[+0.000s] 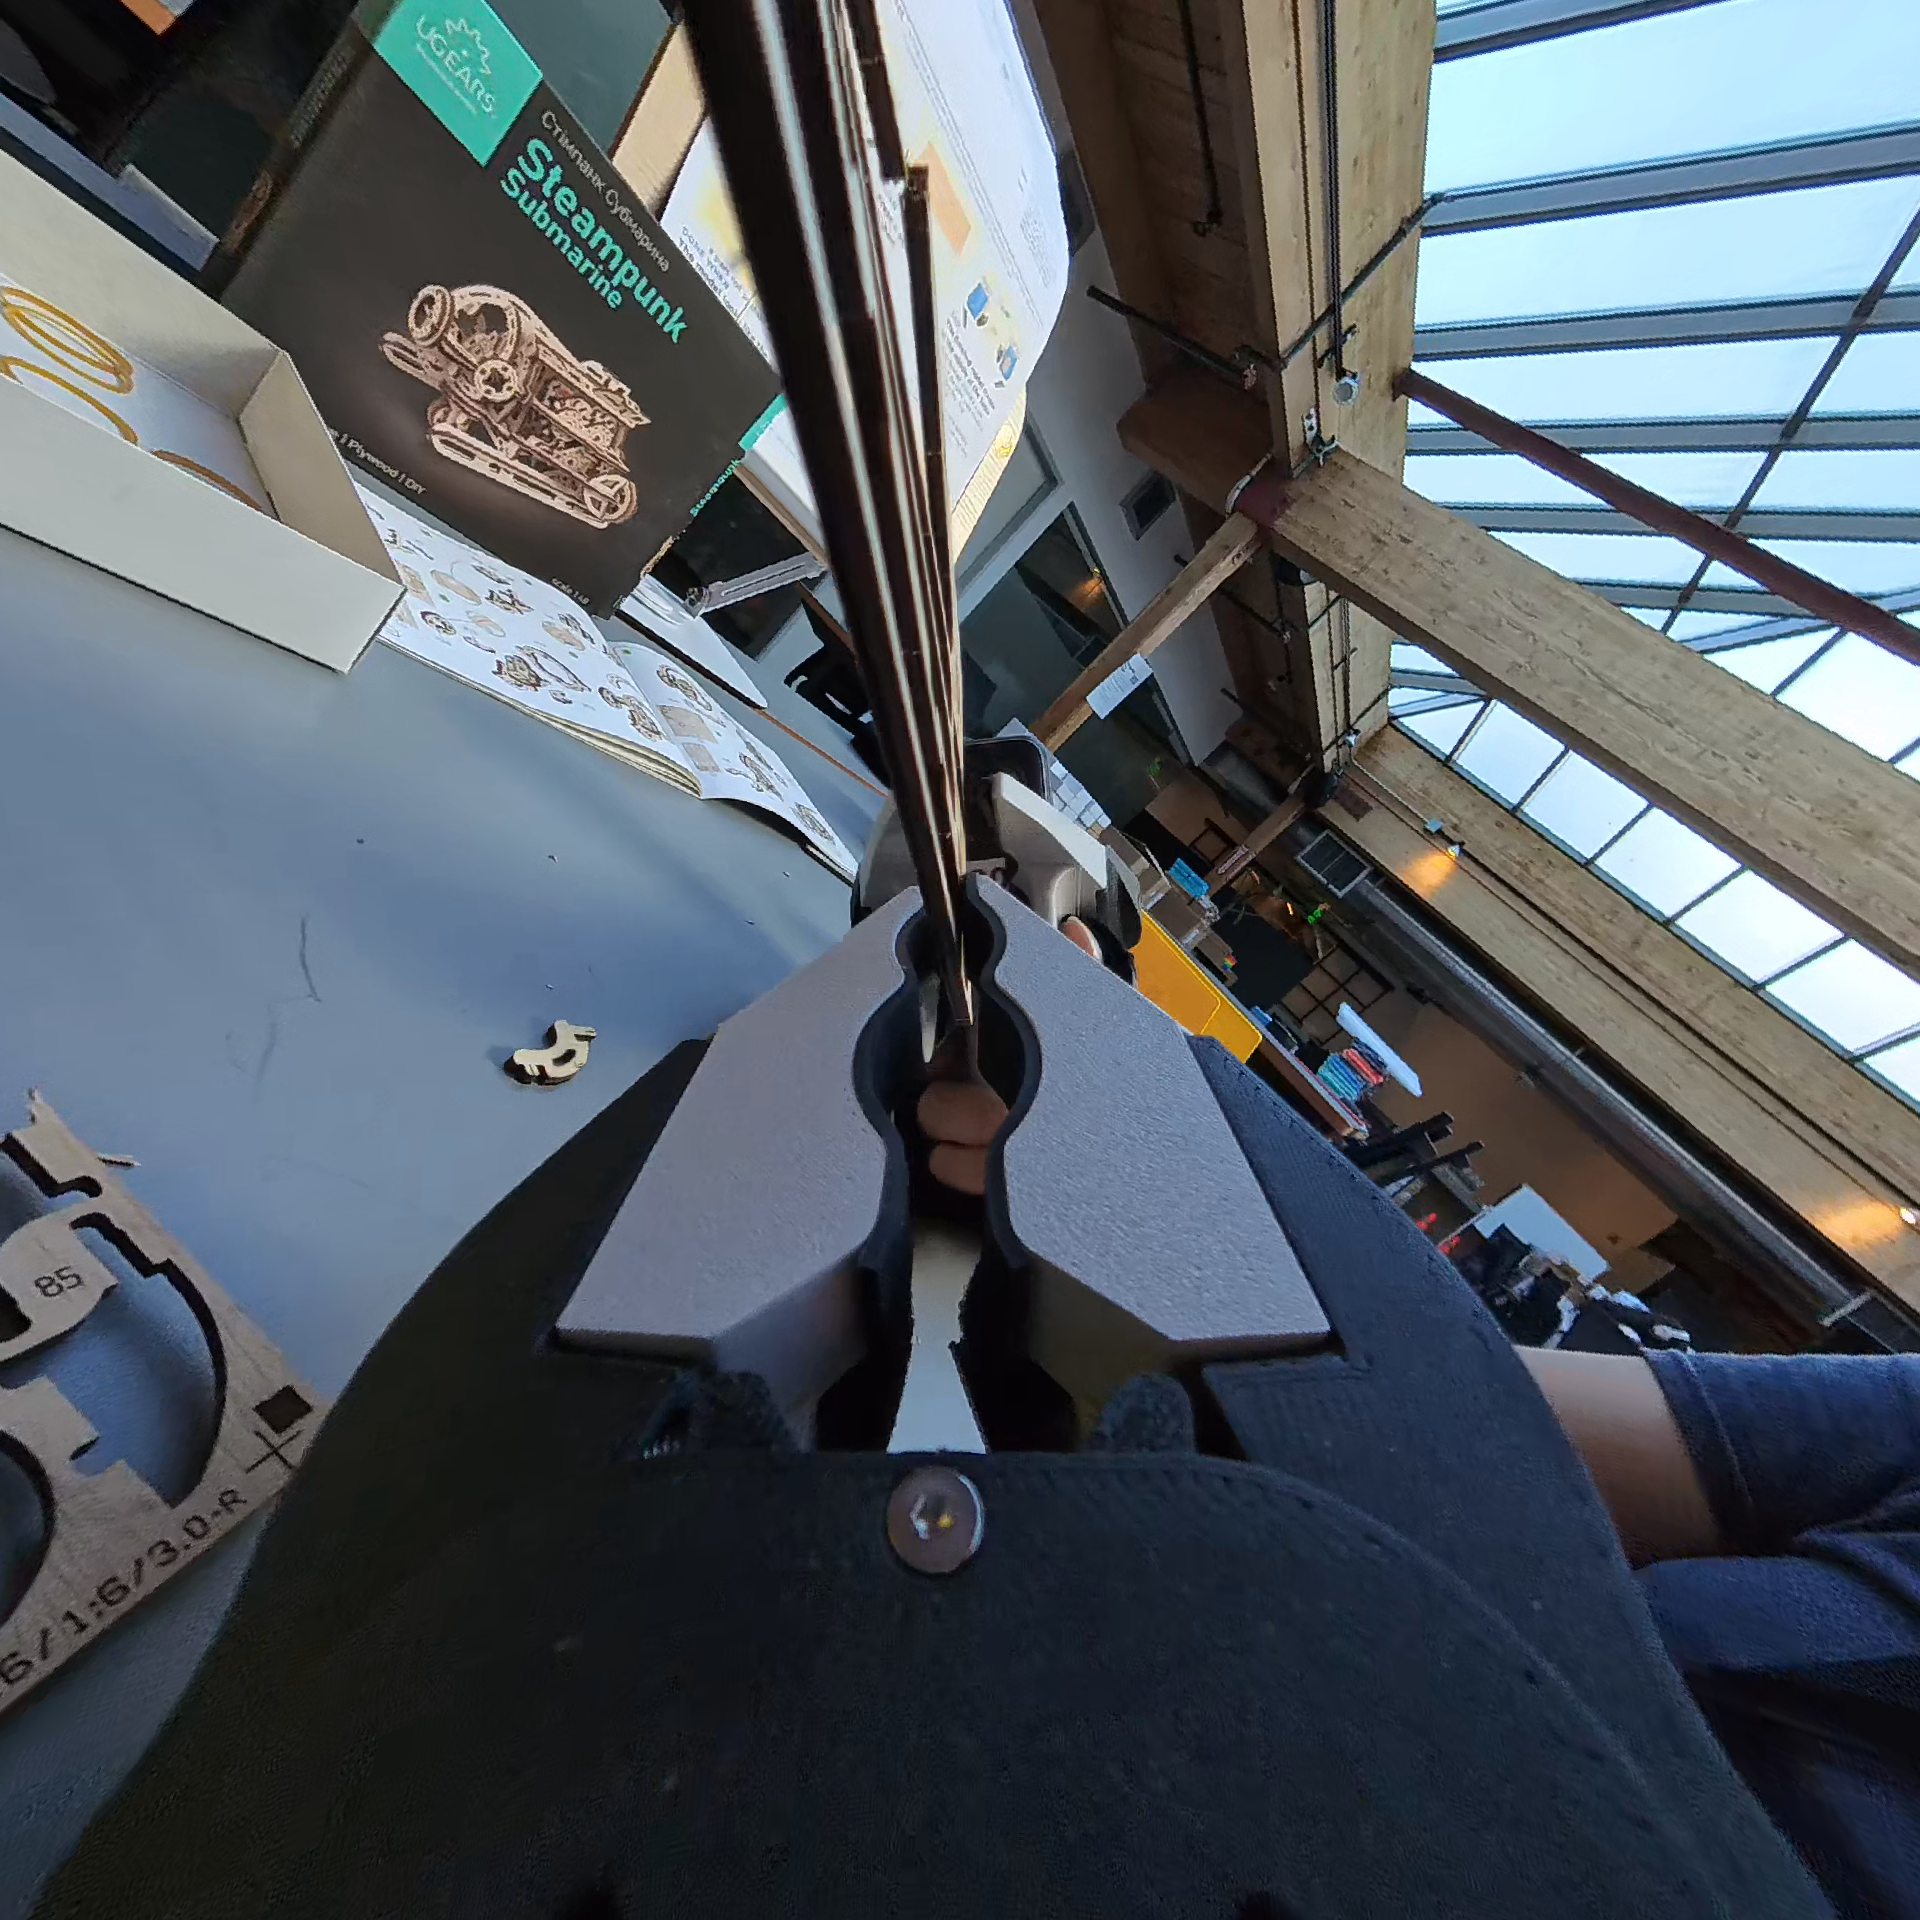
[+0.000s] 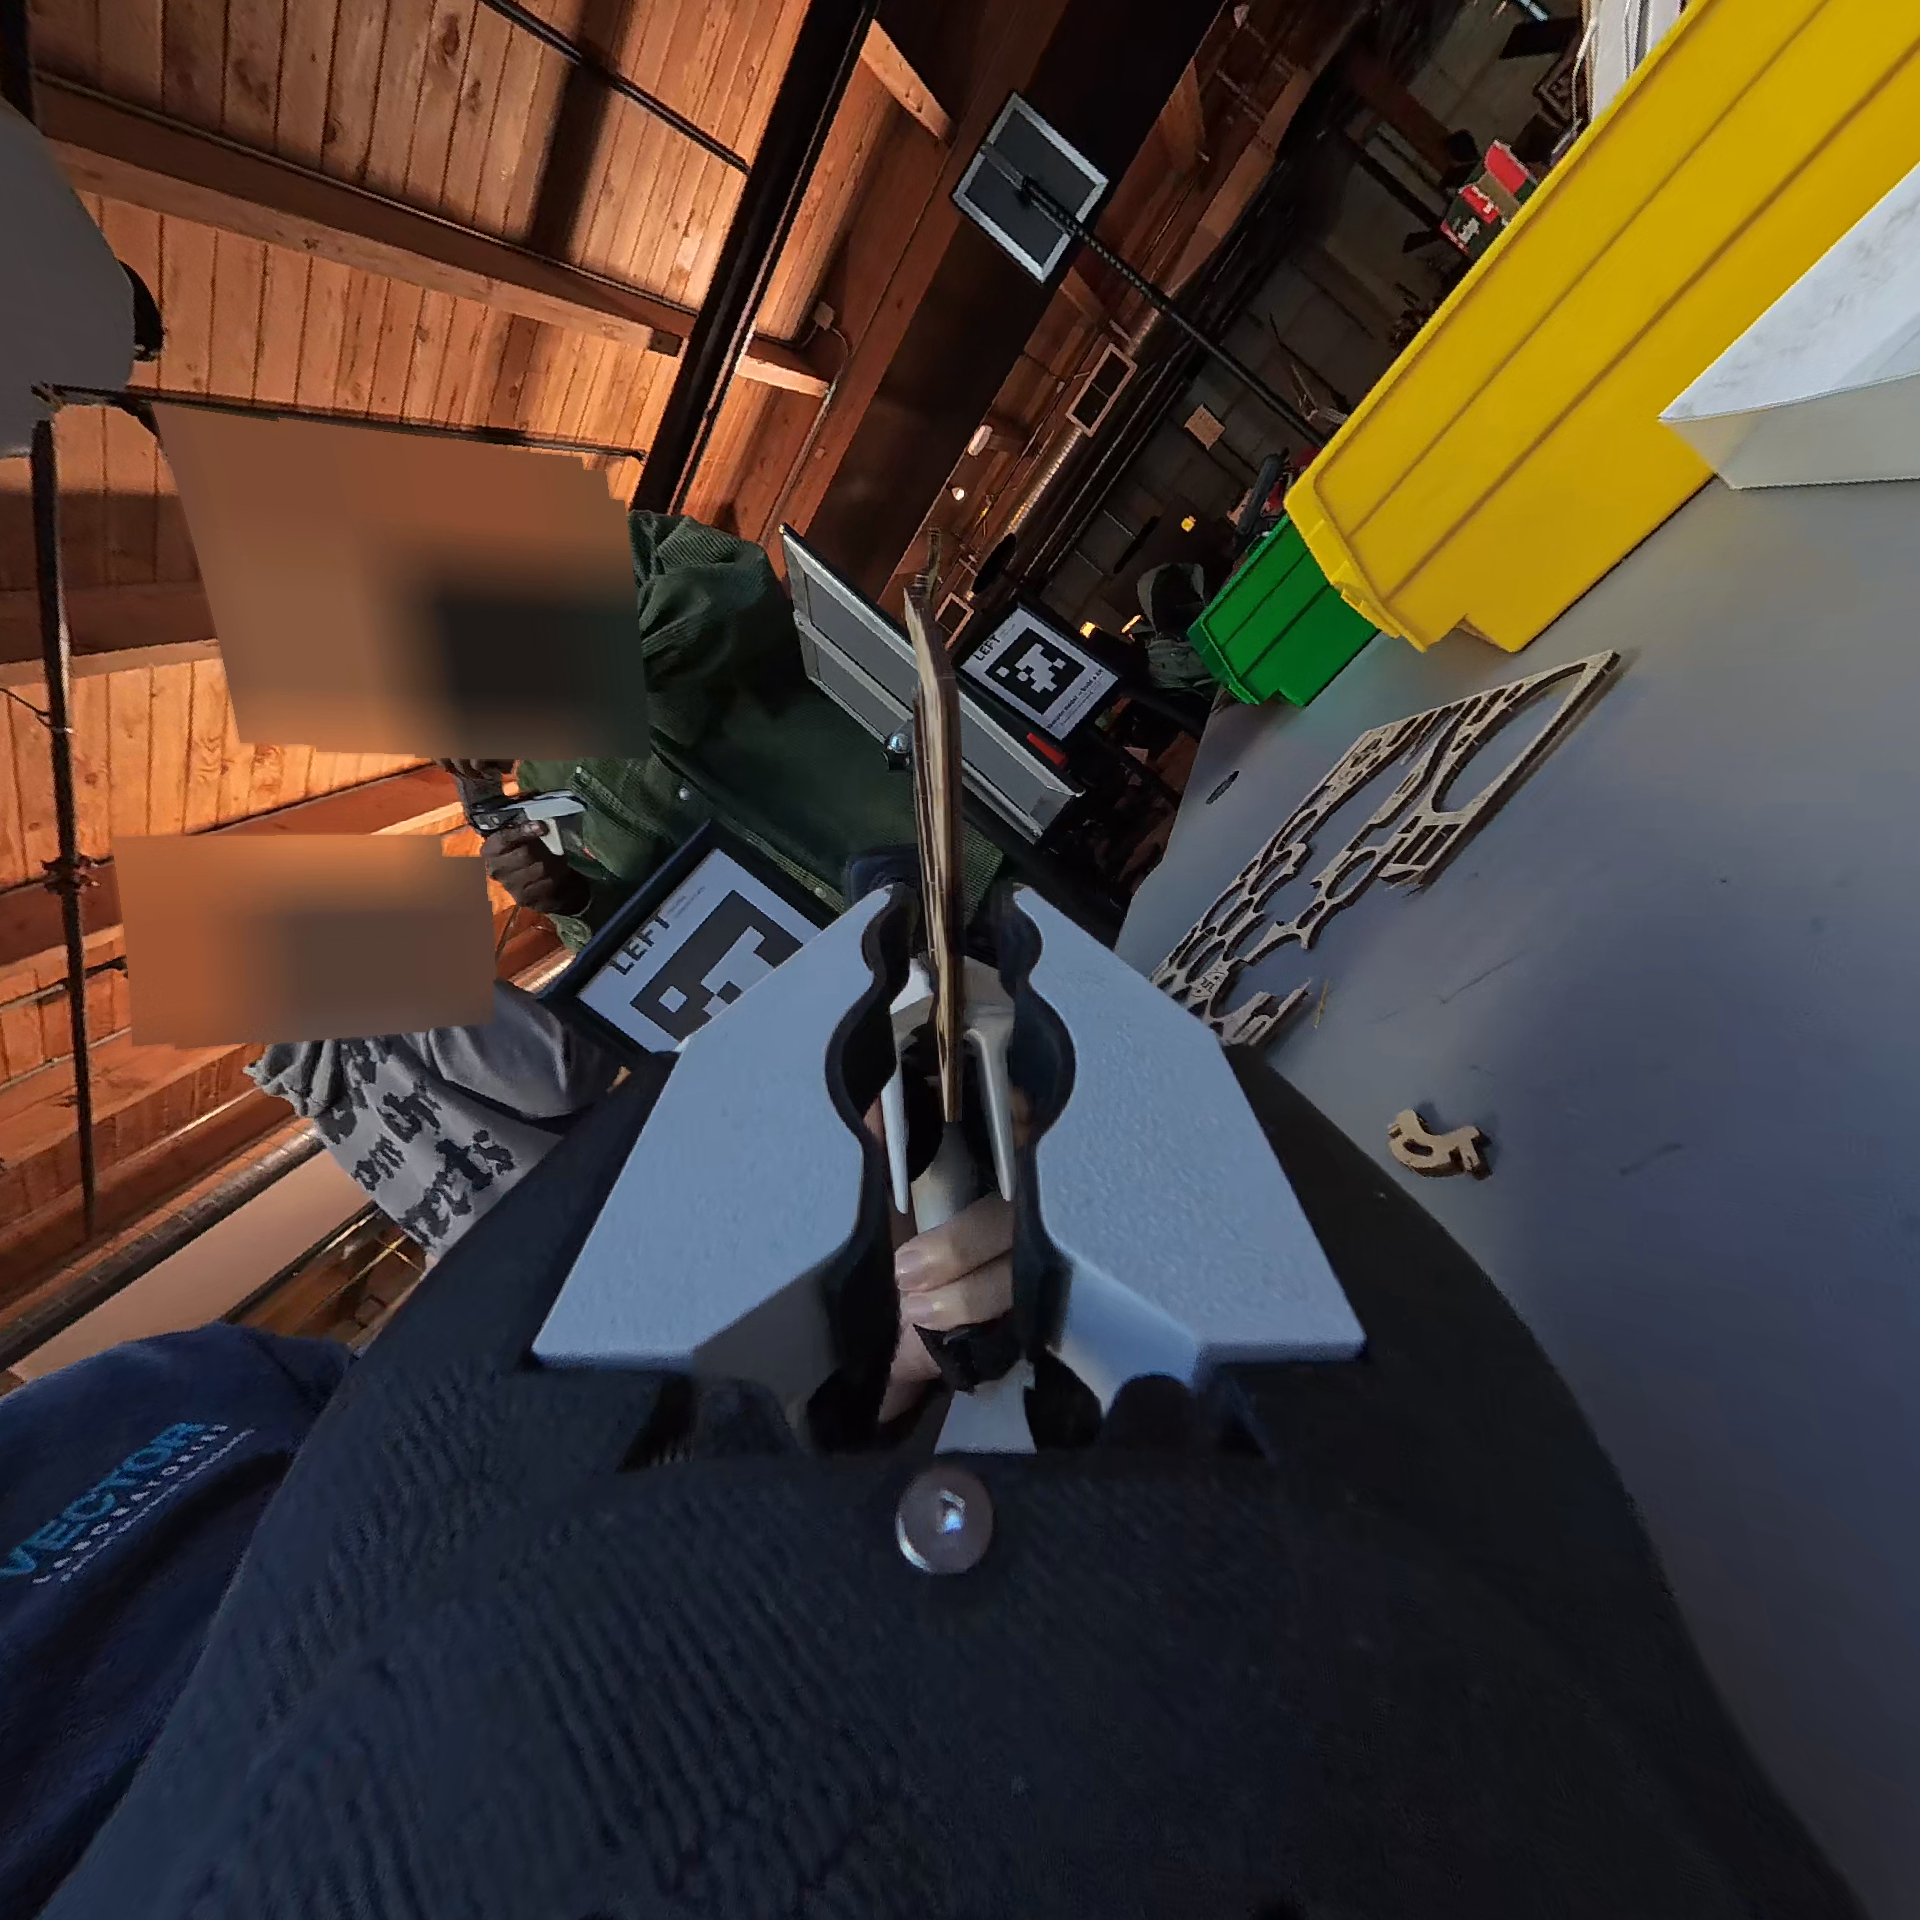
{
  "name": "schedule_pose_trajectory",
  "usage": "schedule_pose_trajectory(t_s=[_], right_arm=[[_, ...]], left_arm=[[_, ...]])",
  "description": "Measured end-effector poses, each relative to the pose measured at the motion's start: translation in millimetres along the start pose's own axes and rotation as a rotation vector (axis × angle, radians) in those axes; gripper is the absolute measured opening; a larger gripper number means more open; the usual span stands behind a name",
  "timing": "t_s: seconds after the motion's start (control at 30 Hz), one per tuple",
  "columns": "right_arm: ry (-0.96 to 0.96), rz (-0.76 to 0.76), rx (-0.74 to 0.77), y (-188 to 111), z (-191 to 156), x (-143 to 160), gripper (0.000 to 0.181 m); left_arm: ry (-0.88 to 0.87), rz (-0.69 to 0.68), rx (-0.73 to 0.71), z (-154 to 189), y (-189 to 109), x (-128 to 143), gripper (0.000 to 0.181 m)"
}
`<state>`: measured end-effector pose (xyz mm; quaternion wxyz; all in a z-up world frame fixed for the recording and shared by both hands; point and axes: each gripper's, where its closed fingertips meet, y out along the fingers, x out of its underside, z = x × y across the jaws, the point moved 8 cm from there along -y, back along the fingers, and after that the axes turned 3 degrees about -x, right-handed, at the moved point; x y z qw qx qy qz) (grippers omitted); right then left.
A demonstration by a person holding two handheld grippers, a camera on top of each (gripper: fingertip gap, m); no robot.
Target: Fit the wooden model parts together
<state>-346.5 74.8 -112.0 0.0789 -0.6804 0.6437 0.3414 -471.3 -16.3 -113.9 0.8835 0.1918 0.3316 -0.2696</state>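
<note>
Left wrist view first: the left gripper (image 1: 948,904), grey fingers on a black body, is clamped tight on a stack of thin dark-edged wooden sheets (image 1: 894,582) seen edge-on, running up and away from the tips, lifted off the grey table (image 1: 260,831). Lying loose on that table is a small curled pale wooden piece (image 1: 551,1051), well apart from the fingers, and at the lower left sits a punched-out plywood frame sheet (image 1: 114,1382) with empty cut-outs. Farther back, an open illustrated instruction booklet (image 1: 613,686) lies flat, touching a white cardboard tray (image 1: 187,540), with a dark printed kit box (image 1: 488,312) standing tilted behind it. Over to the right wrist view, and the right gripper (image 2: 948,914) is likewise closed on a thin plywood panel (image 2: 932,790), edge toward the camera, standing up between the tips. On the table to its right, the same small curled piece (image 2: 1439,1143) lies flat, near a lacy leftover plywood frame (image 2: 1382,831). Beyond that sit a yellow plastic bin (image 2: 1558,395) and a green bin (image 2: 1273,623), side by side at the table edge
</note>
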Motion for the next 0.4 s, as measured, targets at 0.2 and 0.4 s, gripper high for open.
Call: schedule_pose_trajectory(t_s=[0.2,0.4], right_arm=[[-0.052,-0.113,0.029,0.9,0.6,3.2,0.017],[-0.057,-0.151,0.021,1.8,0.5,5.0,0.003]], left_arm=[[0.032,0.0,-0.022,-0.3,-3.8,-2.1,0.001],[0.025,-0.034,-0.015,-0.9,-3.9,-2.1,0.001]])
